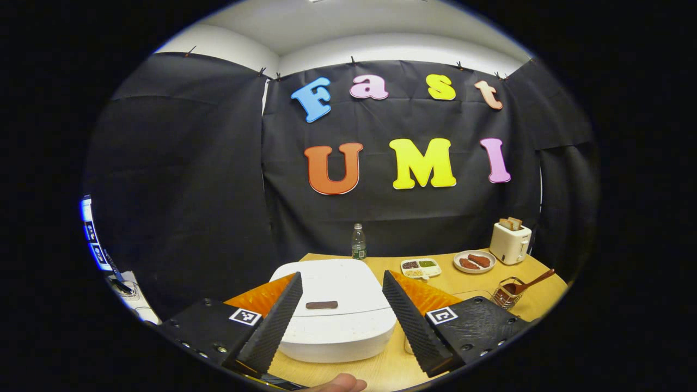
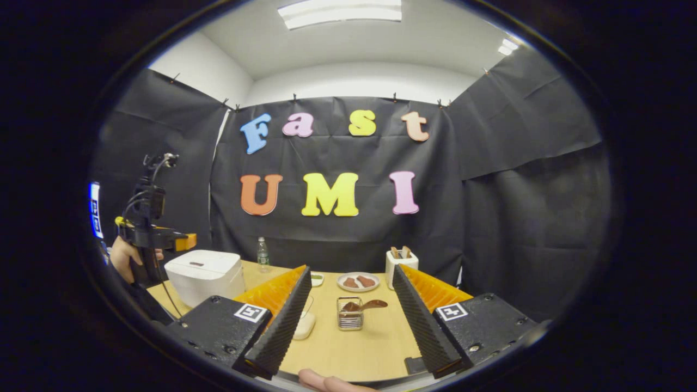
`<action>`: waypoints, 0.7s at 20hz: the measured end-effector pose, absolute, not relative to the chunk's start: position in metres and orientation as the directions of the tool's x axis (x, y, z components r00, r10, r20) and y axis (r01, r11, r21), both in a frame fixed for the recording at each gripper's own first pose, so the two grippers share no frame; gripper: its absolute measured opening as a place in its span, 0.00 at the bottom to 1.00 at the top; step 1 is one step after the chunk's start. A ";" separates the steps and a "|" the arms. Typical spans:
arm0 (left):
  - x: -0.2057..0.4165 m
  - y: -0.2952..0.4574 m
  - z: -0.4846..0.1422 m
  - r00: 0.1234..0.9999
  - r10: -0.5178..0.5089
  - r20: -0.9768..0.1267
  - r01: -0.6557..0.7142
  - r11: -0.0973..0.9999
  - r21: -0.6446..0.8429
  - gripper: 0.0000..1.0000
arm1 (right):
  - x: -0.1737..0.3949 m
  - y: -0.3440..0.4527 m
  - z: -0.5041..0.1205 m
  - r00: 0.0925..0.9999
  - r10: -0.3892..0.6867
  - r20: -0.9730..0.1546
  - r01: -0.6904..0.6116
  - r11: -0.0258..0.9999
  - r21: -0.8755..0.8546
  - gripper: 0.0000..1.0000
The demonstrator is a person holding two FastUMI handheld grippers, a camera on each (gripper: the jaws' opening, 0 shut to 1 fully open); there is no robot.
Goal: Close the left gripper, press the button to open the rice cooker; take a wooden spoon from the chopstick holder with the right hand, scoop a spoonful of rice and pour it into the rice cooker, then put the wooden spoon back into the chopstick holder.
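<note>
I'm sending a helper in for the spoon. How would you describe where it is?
Start at the white rice cooker on the wooden table; to its right, out in the open, stands a small wire holder. The wooden spoon leans in it, its handle sticking out sideways, the only utensil there.

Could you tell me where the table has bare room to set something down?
Bare wood lies in front of the chopstick holder, toward the table's near edge. The back is crowded: plate, toaster, bottle. The rice cooker takes the left.
</note>
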State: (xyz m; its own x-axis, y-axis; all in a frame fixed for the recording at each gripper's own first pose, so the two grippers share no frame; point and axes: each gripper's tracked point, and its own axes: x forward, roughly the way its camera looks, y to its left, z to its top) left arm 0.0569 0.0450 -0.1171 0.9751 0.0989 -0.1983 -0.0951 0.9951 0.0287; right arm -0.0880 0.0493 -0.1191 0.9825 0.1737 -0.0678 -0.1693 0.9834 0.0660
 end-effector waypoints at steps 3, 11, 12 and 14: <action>0.030 0.030 -0.104 0.983 0.073 -0.170 -0.075 0.997 -0.003 0.95 | -0.090 0.046 -0.117 0.984 0.163 -0.068 -0.158 0.985 0.067 0.94; -0.034 0.007 -0.074 0.996 0.075 -0.044 -0.075 0.997 0.000 0.95 | -0.090 0.036 -0.109 0.986 0.155 -0.054 -0.151 0.986 0.069 0.94; -0.042 0.000 -0.070 0.998 0.055 -0.030 -0.055 0.998 0.000 0.94 | -0.086 0.032 -0.110 0.989 0.140 -0.057 -0.136 0.988 0.069 0.98; -0.053 -0.013 -0.067 1.000 0.020 -0.006 -0.020 1.000 -0.007 0.94 | -0.081 0.025 -0.116 0.991 0.112 -0.080 -0.106 0.992 0.075 0.98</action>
